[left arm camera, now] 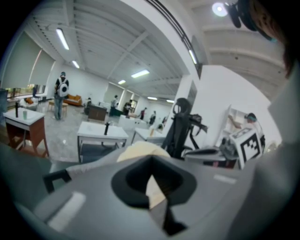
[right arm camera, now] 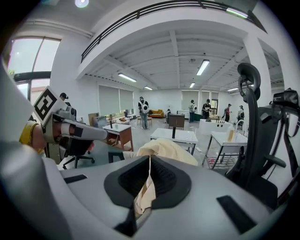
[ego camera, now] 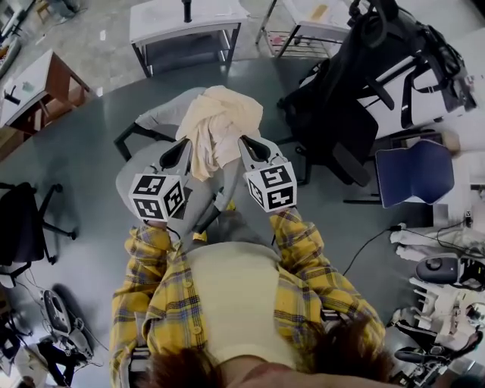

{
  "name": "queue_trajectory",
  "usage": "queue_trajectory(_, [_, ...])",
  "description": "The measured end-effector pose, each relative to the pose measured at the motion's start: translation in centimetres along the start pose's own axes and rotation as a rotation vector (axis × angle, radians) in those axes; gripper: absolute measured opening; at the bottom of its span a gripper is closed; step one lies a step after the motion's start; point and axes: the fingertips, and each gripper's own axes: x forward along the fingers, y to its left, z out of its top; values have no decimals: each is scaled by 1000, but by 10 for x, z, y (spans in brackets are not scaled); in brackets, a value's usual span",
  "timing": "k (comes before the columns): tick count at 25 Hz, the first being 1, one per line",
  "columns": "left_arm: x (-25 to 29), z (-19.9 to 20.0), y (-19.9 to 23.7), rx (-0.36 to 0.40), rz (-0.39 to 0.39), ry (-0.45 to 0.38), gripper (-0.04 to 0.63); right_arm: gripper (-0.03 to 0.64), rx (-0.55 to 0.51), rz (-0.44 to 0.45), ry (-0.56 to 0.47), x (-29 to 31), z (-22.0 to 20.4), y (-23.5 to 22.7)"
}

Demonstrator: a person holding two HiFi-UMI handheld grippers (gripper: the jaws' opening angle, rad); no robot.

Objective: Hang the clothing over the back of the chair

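A cream garment (ego camera: 220, 129) lies bunched on a grey chair (ego camera: 140, 174) in front of me. In the head view my left gripper (ego camera: 185, 145) is shut on the garment's left edge. My right gripper (ego camera: 244, 142) is shut on its right edge. The left gripper view shows my left gripper (left arm camera: 151, 177) with jaws together and a strip of the garment (left arm camera: 140, 149) pinched between them. The right gripper view shows my right gripper (right arm camera: 149, 161) with a fold of the garment (right arm camera: 171, 149) hanging out from between its closed jaws.
A black office chair (ego camera: 348, 98) stands close on the right, with a blue chair (ego camera: 413, 173) beyond it. White tables (ego camera: 186, 19) stand behind the grey chair, a wooden desk (ego camera: 38, 83) at the far left, another black chair (ego camera: 23, 220) at the left edge. Equipment and cables (ego camera: 439, 280) lie at the lower right.
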Motion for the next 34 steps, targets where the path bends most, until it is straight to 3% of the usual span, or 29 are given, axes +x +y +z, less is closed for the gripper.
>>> queue_trajectory(8, [-6, -7, 0, -4, 16, 18, 6, 14, 71, -12, -8, -12, -7, 3])
queue_trajectory(34, [-3, -4, 6, 25, 29, 31, 6, 14, 79, -31, -15, -14, -2, -1])
